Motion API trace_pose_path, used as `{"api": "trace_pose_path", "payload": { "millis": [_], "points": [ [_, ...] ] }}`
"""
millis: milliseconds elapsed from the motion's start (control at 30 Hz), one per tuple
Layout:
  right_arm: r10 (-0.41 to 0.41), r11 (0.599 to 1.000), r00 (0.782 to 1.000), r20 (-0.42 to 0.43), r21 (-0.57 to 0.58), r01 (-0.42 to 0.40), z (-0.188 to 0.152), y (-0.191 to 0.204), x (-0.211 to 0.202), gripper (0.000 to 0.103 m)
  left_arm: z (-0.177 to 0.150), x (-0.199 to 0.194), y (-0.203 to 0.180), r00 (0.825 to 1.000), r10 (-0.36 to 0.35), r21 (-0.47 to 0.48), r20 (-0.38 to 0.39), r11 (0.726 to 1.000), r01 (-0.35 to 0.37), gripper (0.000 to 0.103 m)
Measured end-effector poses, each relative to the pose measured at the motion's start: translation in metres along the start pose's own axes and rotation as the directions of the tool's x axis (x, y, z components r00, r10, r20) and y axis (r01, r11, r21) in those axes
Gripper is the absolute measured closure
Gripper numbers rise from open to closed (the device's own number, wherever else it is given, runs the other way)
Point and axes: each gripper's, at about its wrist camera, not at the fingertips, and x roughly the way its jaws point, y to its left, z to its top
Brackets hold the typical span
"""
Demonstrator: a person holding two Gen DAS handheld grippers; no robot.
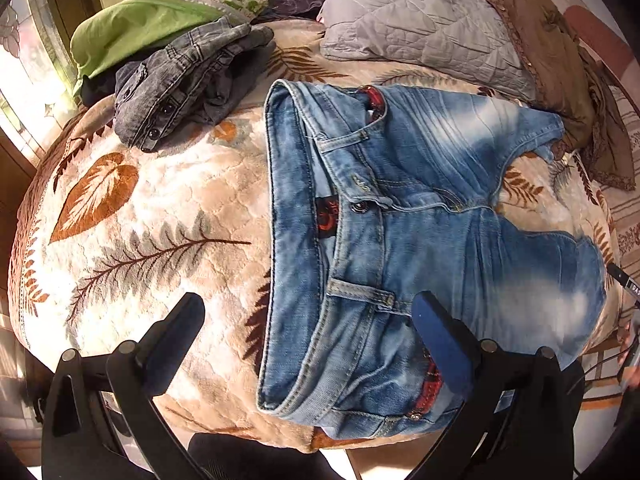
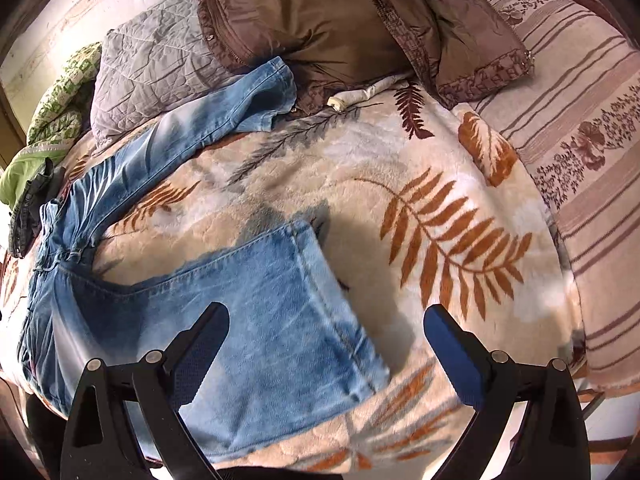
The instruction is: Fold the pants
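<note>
Light blue washed jeans [image 1: 440,208] lie spread flat on a leaf-patterned blanket [image 1: 152,216], waistband to the left in the left wrist view, legs splayed apart. My left gripper [image 1: 308,312] is open and empty, hovering over the near end of the waistband. In the right wrist view the jeans [image 2: 256,320] stretch from the waist at far left to the near leg's hem under my right gripper [image 2: 326,324], which is open and empty just above that hem. The far leg [image 2: 224,112] runs up toward the pillow.
A grey denim garment [image 1: 188,80] and green cloth [image 1: 136,28] lie at the back left. A grey quilted pillow [image 1: 420,24] and a brown jacket [image 2: 352,24] lie at the back. A striped floral sheet [image 2: 592,152] covers the bed's right side.
</note>
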Motion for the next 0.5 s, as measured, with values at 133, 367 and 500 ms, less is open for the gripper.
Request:
{"api": "trace_pose_path", "payload": {
  "millis": [133, 367, 500],
  "points": [
    [0.09, 0.996, 0.99, -0.106, 0.01, -0.089, 0.014, -0.002, 0.042, 0.007, 0.004, 0.029, 0.023, 0.992, -0.073, -0.098, -0.106, 0.993, 0.063, 0.0],
    [0.189, 0.98, 0.977, -0.096, -0.05, -0.194, 0.012, 0.006, 0.048, 0.092, -0.037, 0.06, 0.012, 0.923, -0.337, -0.188, -0.184, 0.934, 0.303, 0.027],
    [0.192, 0.98, 0.981, 0.038, -0.066, -0.189, 0.014, -0.005, 0.0, 0.095, -0.044, 0.032, -0.002, 0.947, -0.296, -0.124, -0.121, 0.952, 0.281, 0.07]
  ]
}}
